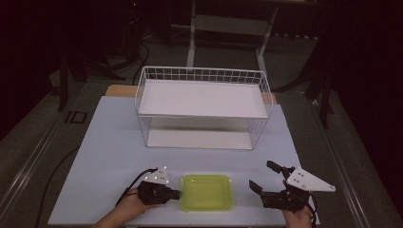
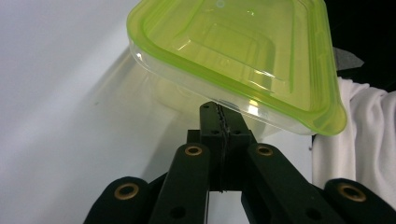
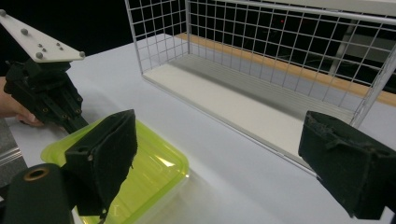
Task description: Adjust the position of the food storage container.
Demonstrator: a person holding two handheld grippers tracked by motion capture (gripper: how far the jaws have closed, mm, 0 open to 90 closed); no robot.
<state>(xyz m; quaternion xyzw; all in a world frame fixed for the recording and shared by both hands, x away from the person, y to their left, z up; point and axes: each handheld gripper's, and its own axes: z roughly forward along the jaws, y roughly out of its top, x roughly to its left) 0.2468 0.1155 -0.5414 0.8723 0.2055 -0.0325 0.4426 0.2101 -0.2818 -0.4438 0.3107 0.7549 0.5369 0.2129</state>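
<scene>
Container with green lid sits between both grippers.

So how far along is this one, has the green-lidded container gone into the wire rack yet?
Not yet. The green-lidded container sits on the table's near edge; both shelves of the wire rack are bare. In hand: the left hand-held gripper looks shut at the container's edge, though the contact itself is hidden. The right hand-held gripper is open beside it. Lifting and placing presumably remain.

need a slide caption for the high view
Left tool at the edge of a green-lidded container, right tool open beside it, white wire rack behind on the table.
</scene>
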